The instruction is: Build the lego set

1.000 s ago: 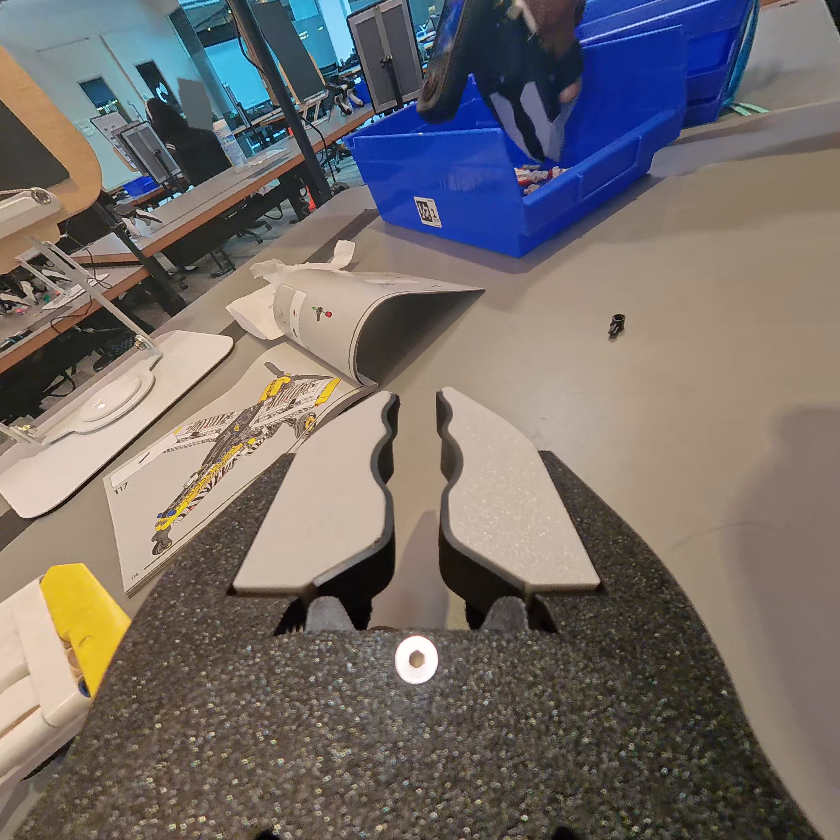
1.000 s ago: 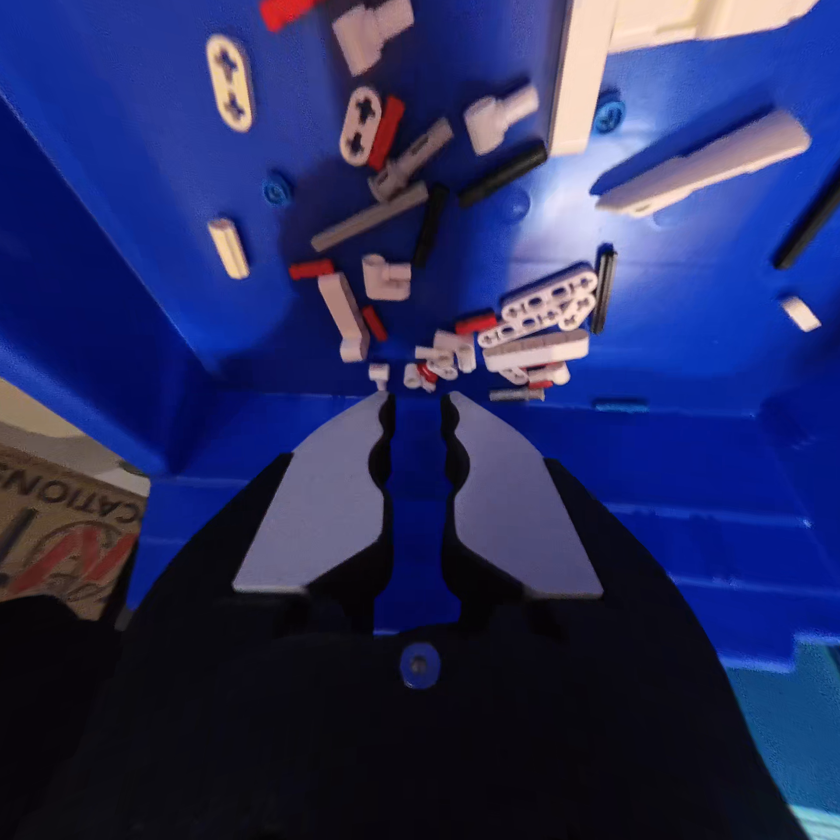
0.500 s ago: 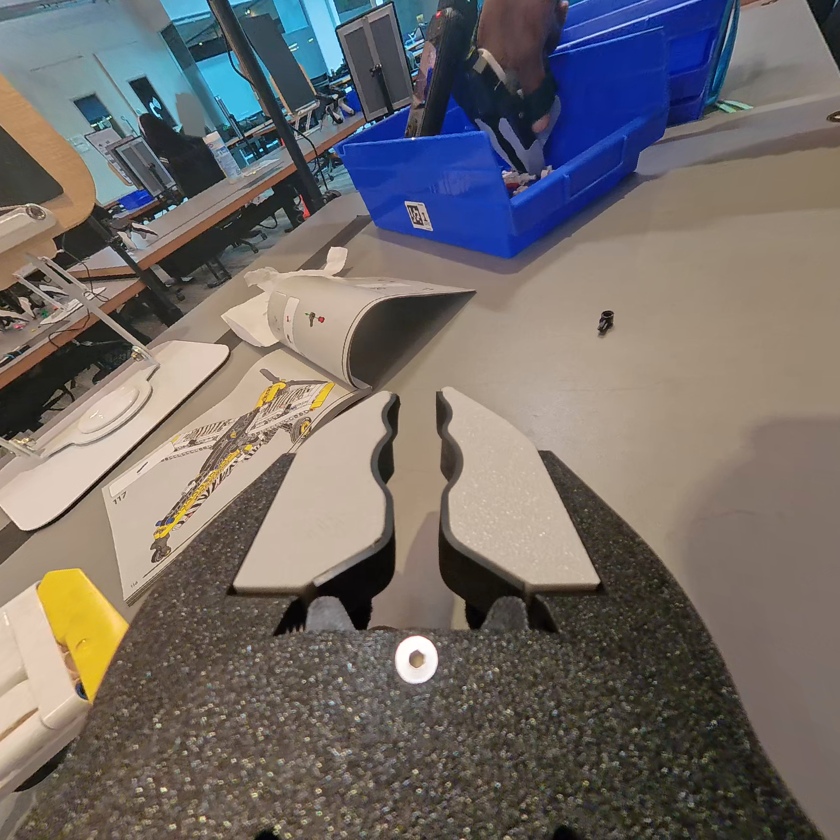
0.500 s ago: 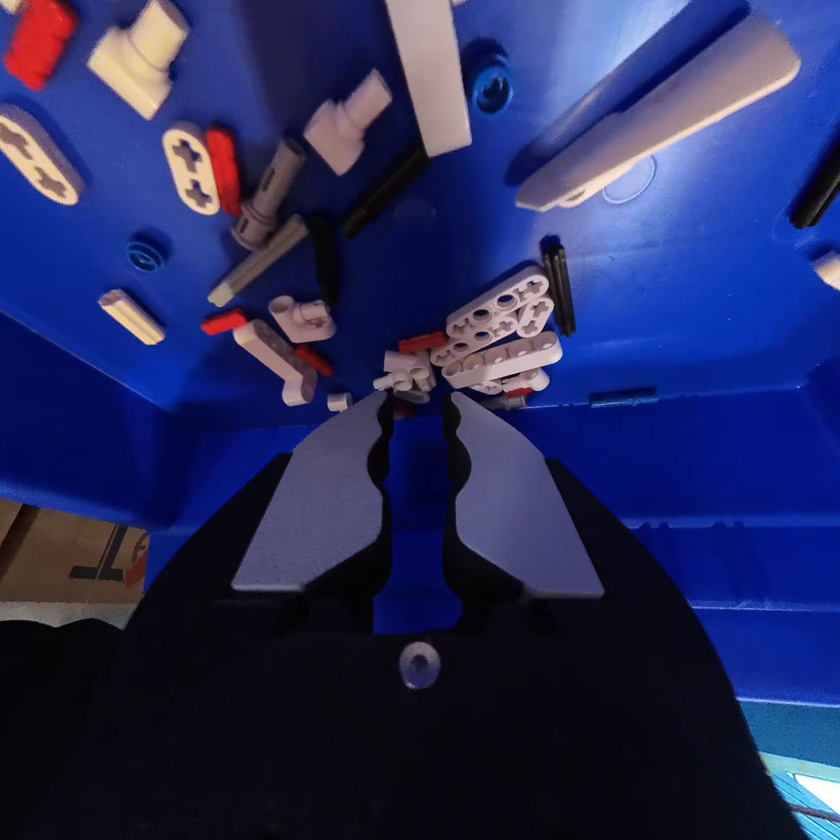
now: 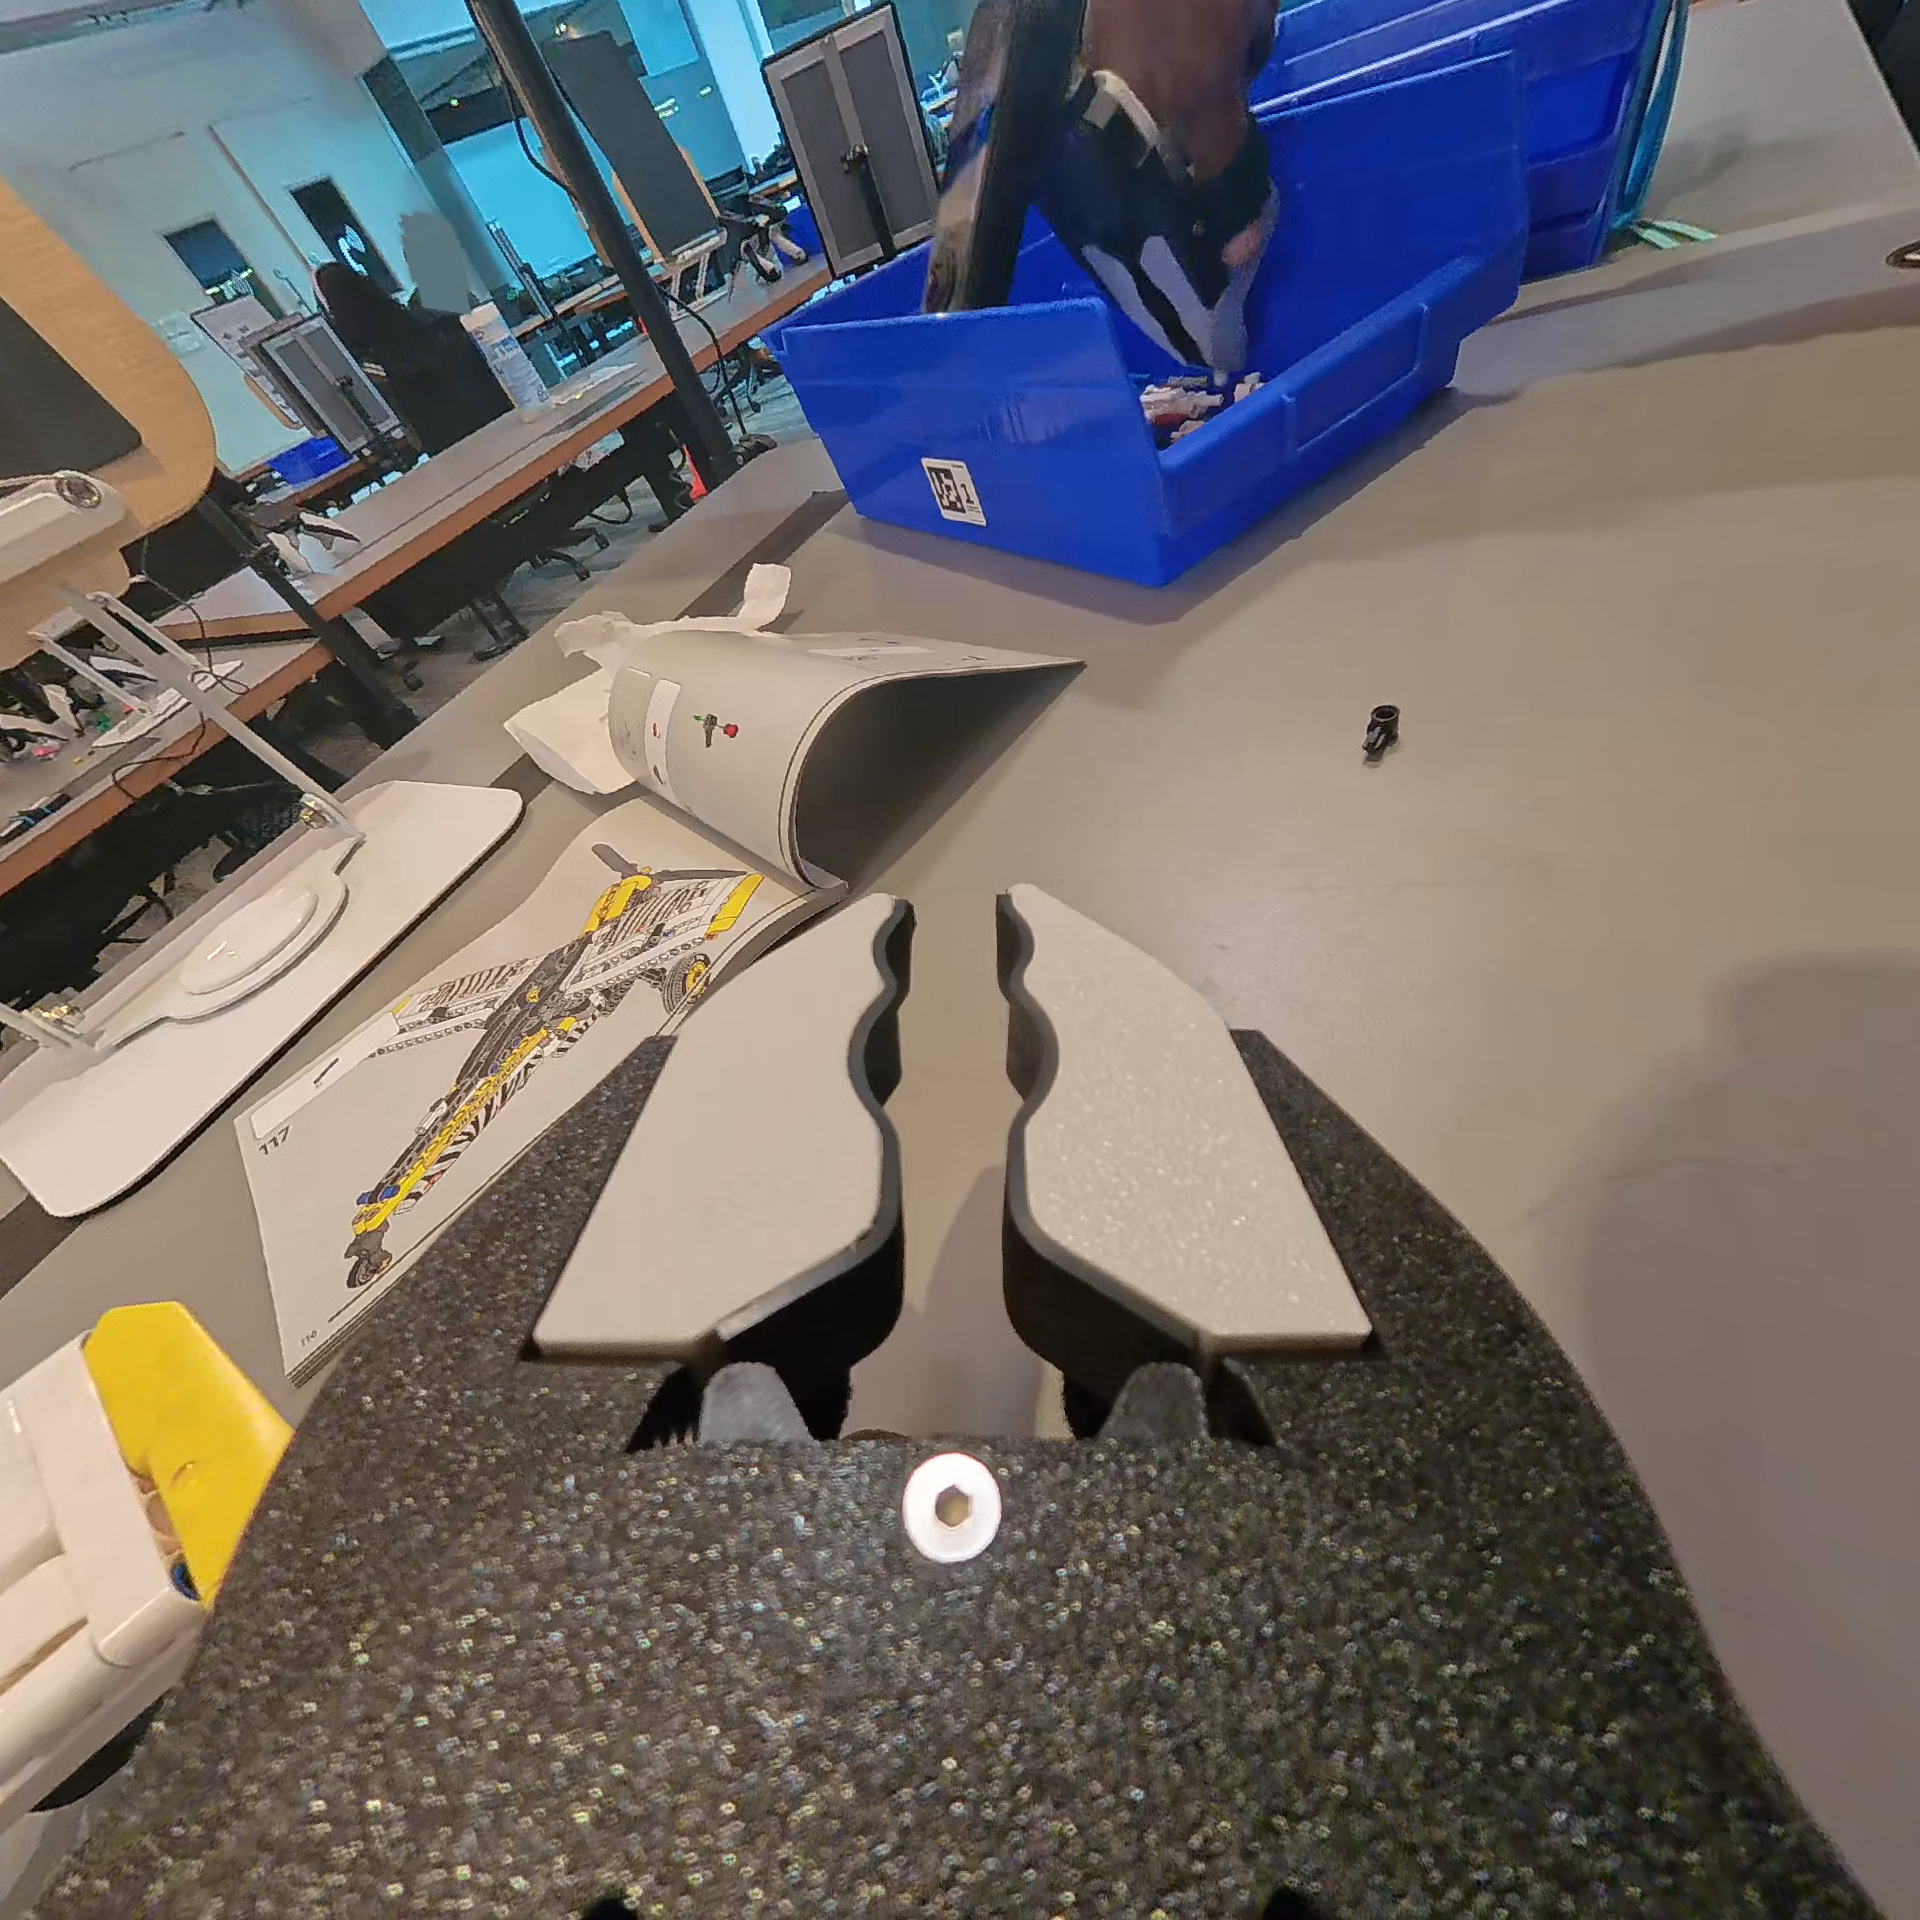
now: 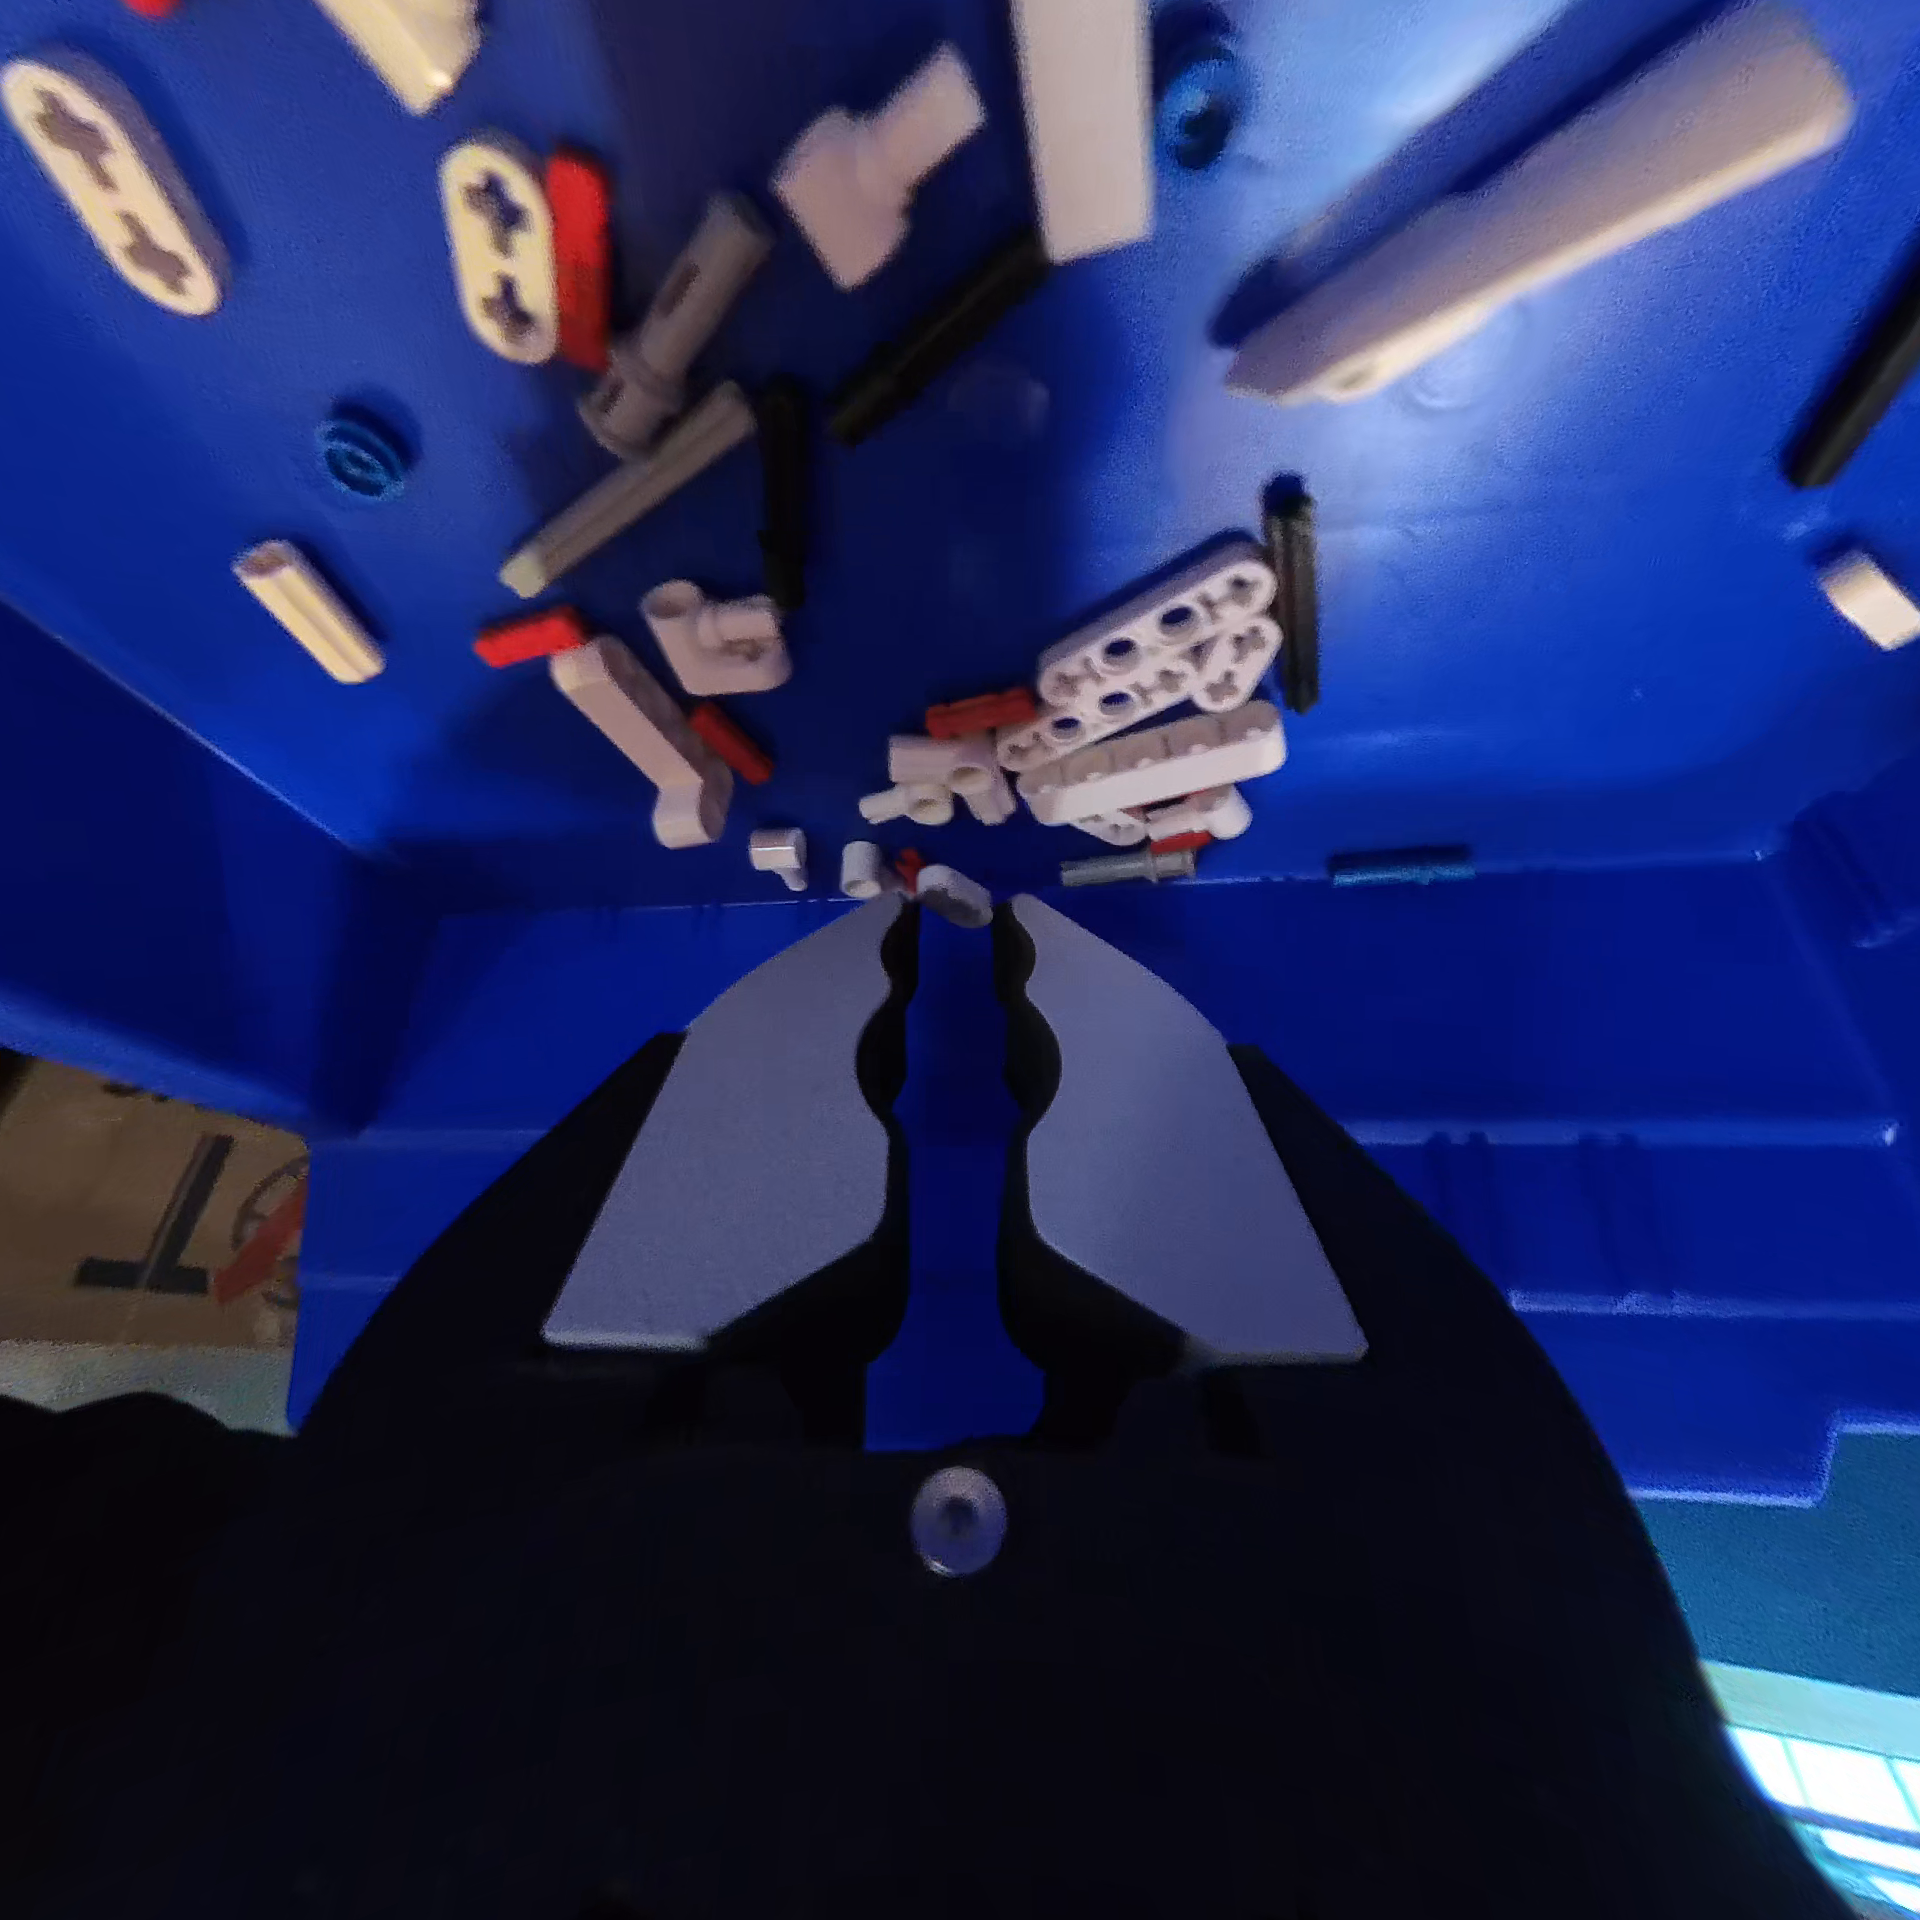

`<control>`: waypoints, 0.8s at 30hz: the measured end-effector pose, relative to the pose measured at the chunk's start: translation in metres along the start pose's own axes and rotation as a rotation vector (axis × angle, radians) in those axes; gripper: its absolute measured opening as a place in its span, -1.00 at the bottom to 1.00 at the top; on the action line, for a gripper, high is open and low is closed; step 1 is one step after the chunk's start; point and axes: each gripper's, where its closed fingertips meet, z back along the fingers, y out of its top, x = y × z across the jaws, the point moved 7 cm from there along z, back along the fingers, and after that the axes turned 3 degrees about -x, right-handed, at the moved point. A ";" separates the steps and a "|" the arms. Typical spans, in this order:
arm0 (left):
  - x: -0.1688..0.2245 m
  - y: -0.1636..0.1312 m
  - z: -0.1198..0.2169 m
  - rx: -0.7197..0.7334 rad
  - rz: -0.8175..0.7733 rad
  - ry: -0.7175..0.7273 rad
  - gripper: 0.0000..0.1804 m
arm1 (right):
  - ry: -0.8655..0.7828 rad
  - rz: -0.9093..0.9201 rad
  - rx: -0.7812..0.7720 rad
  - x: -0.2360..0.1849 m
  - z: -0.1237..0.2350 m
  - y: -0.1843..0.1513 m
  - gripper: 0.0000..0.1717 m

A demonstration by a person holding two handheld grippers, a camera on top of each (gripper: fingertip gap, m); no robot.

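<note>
My right gripper (image 6: pixel 954 906) reaches down inside a blue bin (image 6: pixel 1558 727) whose floor is strewn with several white, grey, red and black building-toy parts. Its fingertips are shut on a small white-grey part (image 6: pixel 954 891), which lies tilted between them, close to a cluster of white beams (image 6: pixel 1153 717). In the left wrist view this gripper (image 5: pixel 1221 353) dips into the same bin (image 5: pixel 1039 436), held by a hand. My left gripper (image 5: pixel 954 904) hovers low over the grey table (image 5: pixel 1455 1039), slightly open, with nothing between its fingers. A small black part (image 5: pixel 1382 722) lies on the table ahead to the right.
An open instruction booklet (image 5: pixel 790 727) with a curled page lies left of my left gripper, with crumpled tissue (image 5: pixel 582 717) behind it. A white flat stand base (image 5: pixel 260 935) sits farther left. A white and yellow object (image 5: pixel 156 1403) is at the lower left. More blue bins (image 5: pixel 1558 135) stand behind. The tips of one gripper are about 45 cm away from the tips of the other.
My right gripper's jaws have narrowed onto the small white-grey part and it has drawn back slightly from the bin floor. My left gripper has hardly moved and stays equally open.
</note>
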 end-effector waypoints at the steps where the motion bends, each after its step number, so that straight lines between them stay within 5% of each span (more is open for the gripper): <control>1: 0.000 0.000 0.000 0.000 0.000 0.000 -0.83 | -0.004 0.020 -0.016 -0.001 -0.002 0.001 -0.84; 16: 0.000 0.000 0.000 0.004 0.001 -0.001 -0.83 | -0.037 0.091 -0.064 0.000 -0.012 0.005 -0.93; 24: -0.002 0.000 0.001 0.012 0.014 0.002 -0.83 | -0.112 0.081 0.240 -0.029 0.046 -0.010 -0.93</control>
